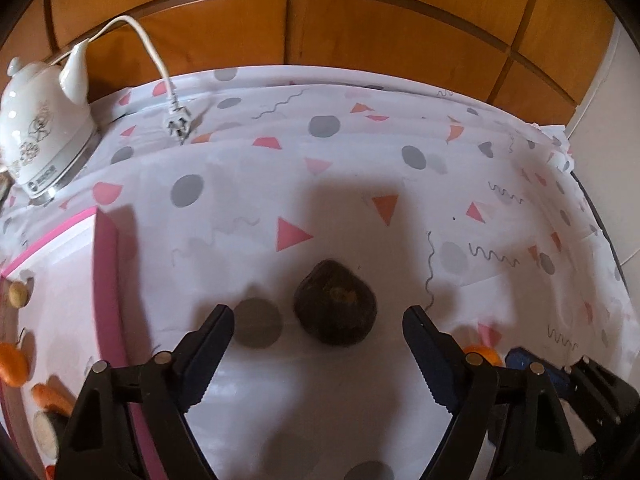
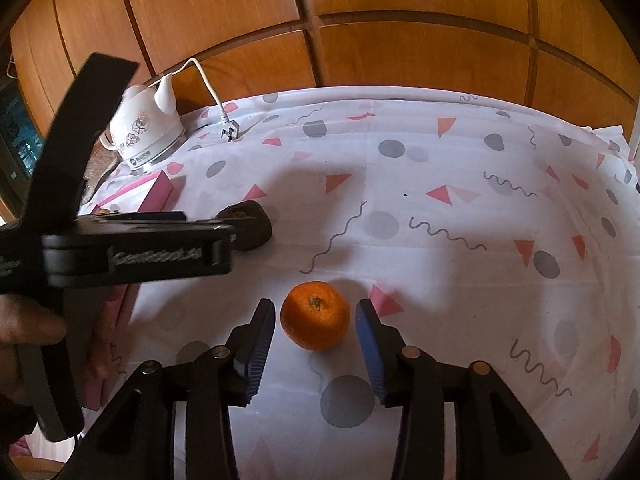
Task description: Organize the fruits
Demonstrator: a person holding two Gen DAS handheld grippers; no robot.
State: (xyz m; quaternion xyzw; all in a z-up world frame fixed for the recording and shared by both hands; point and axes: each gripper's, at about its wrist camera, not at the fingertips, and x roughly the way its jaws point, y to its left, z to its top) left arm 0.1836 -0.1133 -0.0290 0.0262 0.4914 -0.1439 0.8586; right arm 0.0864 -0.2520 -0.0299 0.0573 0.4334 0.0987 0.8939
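Listing my stock: right gripper [image 2: 316, 316] spread around a firm, light tangerine [image 2: 314, 315] on the tablecloth [image 2: 440, 280], best pinched at its sides; left gripper [image 1: 318, 322] spread before a dark avocado [image 1: 335, 303].

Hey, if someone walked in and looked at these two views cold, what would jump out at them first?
Probably the bright orange tangerine, sitting on the patterned tablecloth between the open jaws of the right gripper. Next, the dark avocado lying just ahead of the wide-open left gripper. Behind, at the table's far left, stands a white kettle with its cord unplugged.
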